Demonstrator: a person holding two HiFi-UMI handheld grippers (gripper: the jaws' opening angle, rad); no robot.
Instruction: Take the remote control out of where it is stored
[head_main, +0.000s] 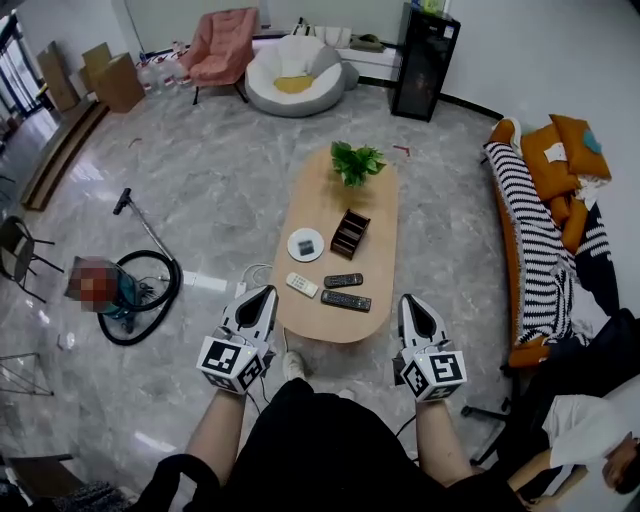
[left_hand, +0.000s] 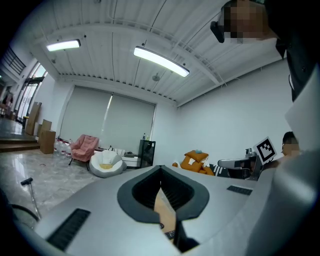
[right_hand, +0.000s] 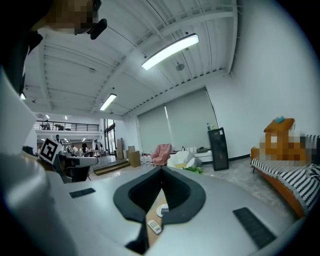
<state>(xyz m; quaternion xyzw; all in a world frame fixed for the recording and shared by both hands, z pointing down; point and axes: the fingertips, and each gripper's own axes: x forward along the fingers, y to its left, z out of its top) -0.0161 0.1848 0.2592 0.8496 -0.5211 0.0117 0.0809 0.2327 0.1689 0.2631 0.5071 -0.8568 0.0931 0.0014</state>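
Head view: both bare forearms reach forward from the body. They hold the left gripper (head_main: 266, 294) and right gripper (head_main: 408, 301) side by side, short of the oval worktop's (head_main: 325, 195) near edge and pointing at it. A white remote (head_main: 302, 285), a shorter black remote (head_main: 343, 281) and a longer black remote (head_main: 346, 300) lie flat on the worktop in front of the dark slotted holder (head_main: 349, 233).

Left gripper view: the left gripper (left_hand: 160, 170) points nearly level, its fingers (left_hand: 142, 192) meeting at the tips with nothing between them.

Right gripper view: the right gripper (right_hand: 161, 170) has its fingers closed and empty. The white remote (right_hand: 154, 226) shows below them.
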